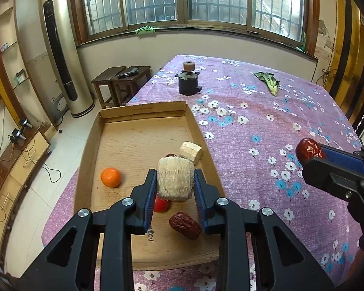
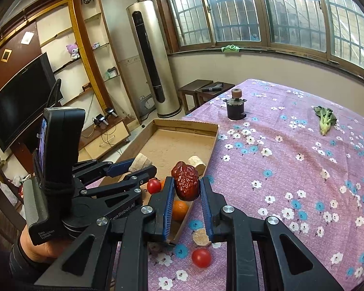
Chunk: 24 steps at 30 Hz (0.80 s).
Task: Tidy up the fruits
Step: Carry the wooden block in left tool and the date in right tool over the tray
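Note:
My left gripper [image 1: 175, 181] is shut on a pale sugarcane chunk [image 1: 175, 178] and holds it above the cardboard tray [image 1: 138, 133]. In the tray lie an orange [image 1: 111, 177], a second cane chunk [image 1: 191, 152], a red date [image 1: 185, 225] and a cherry tomato [image 1: 160, 205]. My right gripper [image 2: 185, 186] is shut on a wrinkled red date [image 2: 185, 181] just right of the tray's edge; it also shows in the left wrist view [image 1: 309, 150]. A cherry tomato [image 2: 201, 257] and a cane slice [image 2: 201, 237] lie on the cloth near the tray [image 2: 182, 126].
A dark motor-like object [image 1: 188, 82] stands on the flowered purple tablecloth [image 1: 267, 126] beyond the tray. A leafy green vegetable [image 1: 268, 81] lies at the far right. Dark stools [image 1: 123, 80] and a tall air conditioner [image 1: 63, 53] stand past the table's left edge.

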Each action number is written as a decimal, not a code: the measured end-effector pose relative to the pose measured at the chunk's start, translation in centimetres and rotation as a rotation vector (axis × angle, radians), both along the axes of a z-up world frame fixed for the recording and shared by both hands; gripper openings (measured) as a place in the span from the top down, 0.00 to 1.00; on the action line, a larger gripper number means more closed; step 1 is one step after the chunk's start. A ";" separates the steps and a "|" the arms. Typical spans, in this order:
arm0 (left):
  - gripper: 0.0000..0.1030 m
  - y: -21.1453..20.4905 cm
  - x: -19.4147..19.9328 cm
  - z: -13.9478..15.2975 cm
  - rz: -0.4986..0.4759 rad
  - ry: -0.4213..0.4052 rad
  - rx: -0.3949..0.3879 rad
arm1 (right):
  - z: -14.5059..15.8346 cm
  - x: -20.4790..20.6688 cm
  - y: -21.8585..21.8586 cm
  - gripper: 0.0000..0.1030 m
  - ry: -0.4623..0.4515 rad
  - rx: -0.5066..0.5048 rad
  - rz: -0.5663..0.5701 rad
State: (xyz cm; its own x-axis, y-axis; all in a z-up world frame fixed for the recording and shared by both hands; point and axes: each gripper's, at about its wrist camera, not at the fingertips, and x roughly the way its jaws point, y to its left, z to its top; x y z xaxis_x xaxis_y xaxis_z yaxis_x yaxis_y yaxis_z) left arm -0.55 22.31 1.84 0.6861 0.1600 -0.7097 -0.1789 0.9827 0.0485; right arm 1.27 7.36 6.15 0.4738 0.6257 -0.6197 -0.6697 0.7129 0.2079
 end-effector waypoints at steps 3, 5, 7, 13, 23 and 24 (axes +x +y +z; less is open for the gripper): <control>0.74 0.4 0.0 0.0 0.011 -0.003 0.003 | -0.2 0.2 0.4 0.79 0.002 -0.002 0.008; 0.74 0.9 -0.1 0.1 0.022 -0.006 0.008 | -0.3 0.4 0.8 0.79 0.004 -0.004 0.012; 0.74 1.3 -0.1 0.1 0.031 -0.010 0.010 | -0.4 0.6 1.2 0.79 0.007 -0.004 0.017; 0.74 2.9 0.0 0.2 0.064 -0.018 0.026 | -0.9 1.8 2.8 0.79 0.028 -0.004 0.035; 0.74 5.5 0.4 0.2 0.104 -0.021 0.039 | -1.4 3.6 5.7 0.79 0.039 -0.018 0.057; 0.74 5.8 0.5 0.2 0.109 -0.021 0.042 | -1.5 3.8 6.1 0.79 0.042 -0.019 0.061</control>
State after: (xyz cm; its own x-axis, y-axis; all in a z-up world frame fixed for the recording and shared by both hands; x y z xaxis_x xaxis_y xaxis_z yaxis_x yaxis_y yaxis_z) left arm -0.03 28.15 2.03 0.6779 0.2636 -0.6863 -0.2856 0.9546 0.0845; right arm 5.09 13.43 4.68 0.4082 0.6407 -0.6503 -0.7029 0.6751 0.2240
